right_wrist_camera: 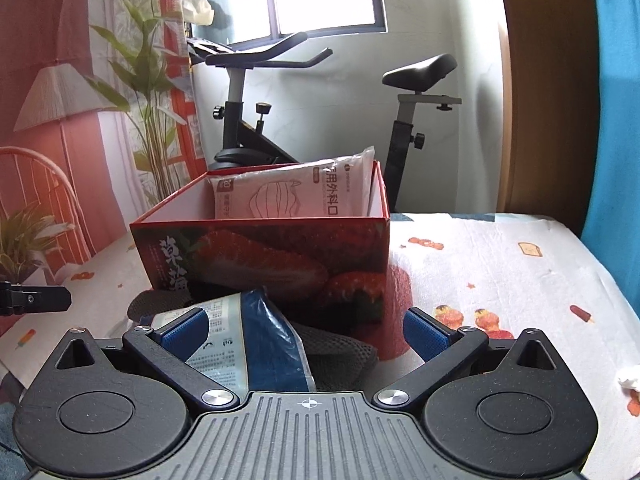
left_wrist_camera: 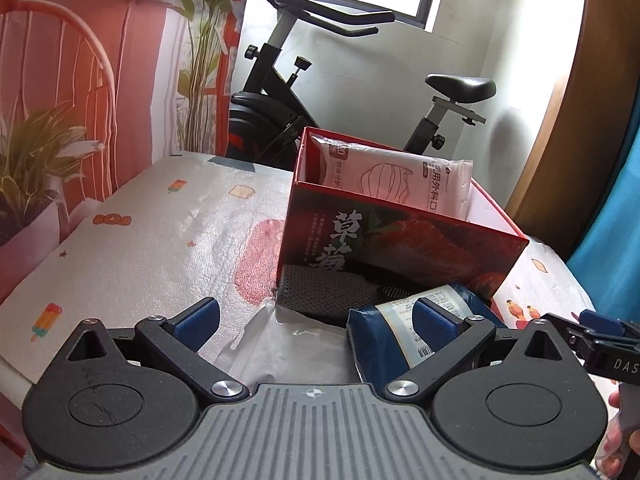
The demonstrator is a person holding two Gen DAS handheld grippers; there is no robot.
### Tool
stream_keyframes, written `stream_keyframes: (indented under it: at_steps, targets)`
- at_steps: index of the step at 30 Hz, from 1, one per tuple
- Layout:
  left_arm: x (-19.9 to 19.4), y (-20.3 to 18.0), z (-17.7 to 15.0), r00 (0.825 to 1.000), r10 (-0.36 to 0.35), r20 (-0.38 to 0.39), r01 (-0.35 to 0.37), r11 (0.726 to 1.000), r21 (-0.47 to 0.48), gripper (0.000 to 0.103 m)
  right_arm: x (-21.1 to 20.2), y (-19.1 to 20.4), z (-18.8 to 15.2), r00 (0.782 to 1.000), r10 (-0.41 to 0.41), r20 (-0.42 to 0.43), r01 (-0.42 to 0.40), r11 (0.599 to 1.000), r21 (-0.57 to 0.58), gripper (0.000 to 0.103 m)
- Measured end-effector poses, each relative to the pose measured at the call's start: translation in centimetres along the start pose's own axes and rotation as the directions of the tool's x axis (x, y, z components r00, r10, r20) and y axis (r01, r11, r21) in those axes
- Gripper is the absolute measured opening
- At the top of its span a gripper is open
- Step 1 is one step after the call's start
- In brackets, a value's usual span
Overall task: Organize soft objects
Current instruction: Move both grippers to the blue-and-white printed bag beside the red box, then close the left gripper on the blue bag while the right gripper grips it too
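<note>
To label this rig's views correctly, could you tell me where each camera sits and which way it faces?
Left wrist: on the left gripper, facing the red box; its open fingers, the right gripper and a hand show.
Right wrist: on the right gripper, facing the box from further right; its open fingers and the left gripper's tip show.
Shared: box, mask pack, blue packet, exercise bike.

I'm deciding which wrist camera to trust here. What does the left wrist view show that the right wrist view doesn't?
Only the left wrist view shows the clear plastic bag lying before the box. Only the right wrist view shows a crumpled white tissue at the table's right edge. Both show the red strawberry box holding the mask pack, the black mesh item and the blue packet.
</note>
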State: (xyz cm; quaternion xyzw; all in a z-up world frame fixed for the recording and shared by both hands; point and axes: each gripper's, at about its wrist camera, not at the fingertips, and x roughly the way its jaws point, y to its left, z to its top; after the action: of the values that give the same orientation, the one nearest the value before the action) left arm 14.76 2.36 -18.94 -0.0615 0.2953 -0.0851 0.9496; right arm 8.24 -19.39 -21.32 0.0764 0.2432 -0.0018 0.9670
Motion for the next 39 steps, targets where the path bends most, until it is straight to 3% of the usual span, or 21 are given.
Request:
stream_keyframes:
  at_steps: [5,8,10,13,20,27,32,39]
  targets:
    - [0.5,0.5,-0.4,1.0,-0.011,-0.011,0.011,0.999,-0.05,0.103,0.9,0.3,-0.8,1.0,0.013,-0.013,-0.013,0.999,-0.034,0.102]
    - [1.2,0.2,-0.7,0.999,-0.008,-0.038,0.006,0.999,-0.042,0.103,1.6,0.6,-1.1,1.0,-0.003,-0.019,0.002,0.998,-0.068,0.097]
    - [1.7,0.1,-0.9,0.999,-0.006,-0.049,0.004,0.999,-0.039,0.103,2.0,0.5,-1.3,0.999,0.023,-0.03,-0.024,0.998,-0.058,0.091]
    - [2.1,-0.4,-1.2,0.998,0.014,-0.056,-0.015,1.0,-0.017,0.103,2.7,0.4,-1.5,0.998,0.051,-0.046,-0.053,0.997,-0.048,0.09]
    - [3.1,-1.0,-2.1,0.994,-0.042,-0.097,0.04,0.999,-0.021,0.103,4.7,1.0,-1.1,0.99,0.127,-0.059,-0.132,0.987,-0.087,0.082]
    - [4.2,-1.6,-2.7,0.986,-0.091,-0.138,0.089,0.996,-0.018,0.103,5.0,1.6,-2.8,0.984,0.157,-0.079,-0.166,0.977,-0.132,0.077]
    - [5.5,-2.2,-3.6,0.975,-0.123,-0.186,0.12,0.992,-0.028,0.091,5.3,0.8,-3.4,0.977,0.189,-0.101,-0.198,0.976,-0.09,0.069]
    - [6.6,-2.1,-4.2,0.962,-0.165,-0.218,0.155,0.986,-0.063,0.091,5.6,0.6,-3.9,0.976,0.191,-0.108,-0.201,0.975,-0.097,0.068]
